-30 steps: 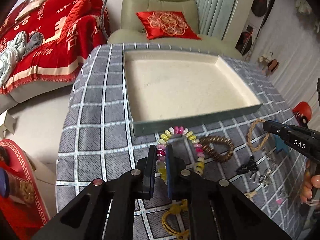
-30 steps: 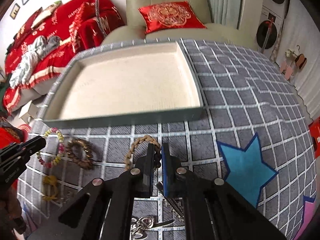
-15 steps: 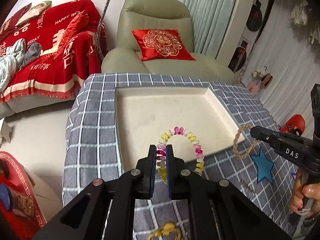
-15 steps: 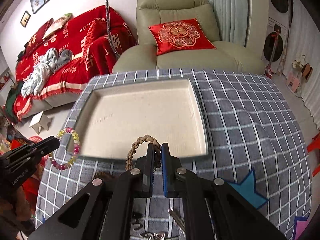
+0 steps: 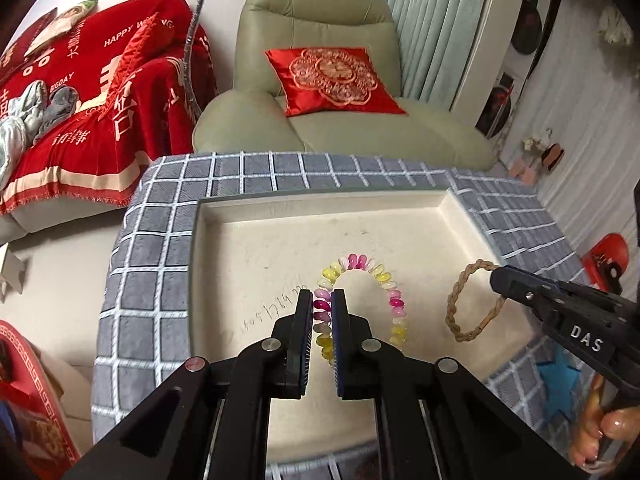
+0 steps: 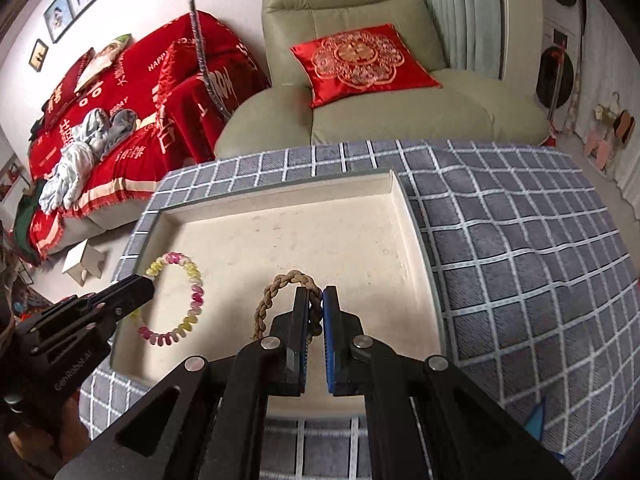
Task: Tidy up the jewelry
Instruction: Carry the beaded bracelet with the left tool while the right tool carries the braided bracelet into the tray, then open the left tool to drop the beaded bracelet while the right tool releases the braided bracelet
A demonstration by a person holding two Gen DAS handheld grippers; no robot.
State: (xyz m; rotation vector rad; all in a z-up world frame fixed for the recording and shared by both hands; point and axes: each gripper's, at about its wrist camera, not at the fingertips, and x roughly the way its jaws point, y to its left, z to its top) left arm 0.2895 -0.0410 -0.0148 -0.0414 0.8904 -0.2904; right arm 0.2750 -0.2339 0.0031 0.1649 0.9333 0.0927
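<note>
My left gripper (image 5: 322,299) is shut on a pink, yellow and white beaded bracelet (image 5: 385,279) and holds it over the cream-lined shallow tray (image 5: 280,216). My right gripper (image 6: 316,296) is shut on a braided tan rope bracelet (image 6: 276,285), also held over the tray (image 6: 404,216), towards its right side. In the left wrist view the right gripper (image 5: 496,276) comes in from the right with the rope bracelet (image 5: 456,300) hanging from it. In the right wrist view the left gripper (image 6: 146,284) shows at the left with the beaded bracelet (image 6: 194,300).
The tray lies on a grey checked cloth (image 6: 520,240) over a table. A green armchair (image 5: 320,80) with a red cushion (image 5: 336,76) stands behind the table, and a sofa under a red blanket (image 5: 80,100) stands at the left. A blue star (image 5: 560,384) marks the cloth at the right.
Both grippers have lifted their bracelets off the cloth and carried them forward over the tray. Both stay shut on them.
</note>
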